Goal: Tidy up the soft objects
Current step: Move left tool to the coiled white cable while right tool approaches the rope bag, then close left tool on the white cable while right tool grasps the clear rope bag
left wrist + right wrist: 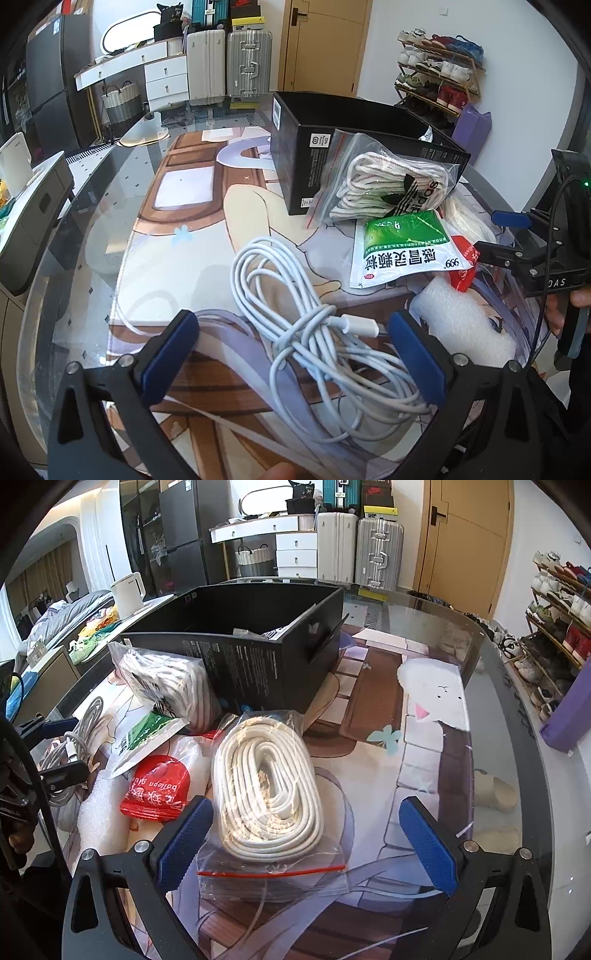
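Left gripper agape around cable, apparently untouched

The left gripper is reaching up from the bottom of the left wrist view, jaws spread wide. The right gripper is doing likewise in the right wrist view, gaping and gripping nothing.
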`<state>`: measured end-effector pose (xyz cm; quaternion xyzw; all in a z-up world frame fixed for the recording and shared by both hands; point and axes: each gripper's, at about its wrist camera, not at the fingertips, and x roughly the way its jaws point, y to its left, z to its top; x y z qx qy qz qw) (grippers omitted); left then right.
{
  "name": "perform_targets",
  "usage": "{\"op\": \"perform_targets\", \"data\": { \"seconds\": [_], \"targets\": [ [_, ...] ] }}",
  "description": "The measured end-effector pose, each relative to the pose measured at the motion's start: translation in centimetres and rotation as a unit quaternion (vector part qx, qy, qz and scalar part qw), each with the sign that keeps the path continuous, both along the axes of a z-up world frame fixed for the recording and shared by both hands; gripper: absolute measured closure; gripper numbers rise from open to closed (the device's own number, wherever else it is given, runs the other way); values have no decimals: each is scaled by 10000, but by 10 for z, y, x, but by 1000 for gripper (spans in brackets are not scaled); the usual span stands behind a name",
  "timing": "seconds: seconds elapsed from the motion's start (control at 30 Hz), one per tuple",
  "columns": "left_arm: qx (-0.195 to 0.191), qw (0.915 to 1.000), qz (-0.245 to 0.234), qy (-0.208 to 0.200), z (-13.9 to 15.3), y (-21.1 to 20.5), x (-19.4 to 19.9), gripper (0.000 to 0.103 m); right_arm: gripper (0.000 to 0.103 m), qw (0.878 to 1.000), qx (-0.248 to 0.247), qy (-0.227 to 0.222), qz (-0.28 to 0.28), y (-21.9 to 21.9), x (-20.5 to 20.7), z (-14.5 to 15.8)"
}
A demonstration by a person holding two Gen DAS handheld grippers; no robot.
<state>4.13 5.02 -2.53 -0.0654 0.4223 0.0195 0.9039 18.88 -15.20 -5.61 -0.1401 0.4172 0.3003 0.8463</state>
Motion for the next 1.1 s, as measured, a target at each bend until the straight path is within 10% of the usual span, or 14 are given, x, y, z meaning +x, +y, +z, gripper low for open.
{"op": "perform_targets", "data": {
  "seconds": [0.7, 1.1],
  "targets": [
    [419, 9990, -172, 3, -3, -9, -2, 0, 2, 9999, -107, 110, 62, 4, 0, -7],
    [419, 9986, -302, -84, -2, -7, -5, 3, 44, 9995, 55, -60, 320, 8, -9, 1]
  ]
}}
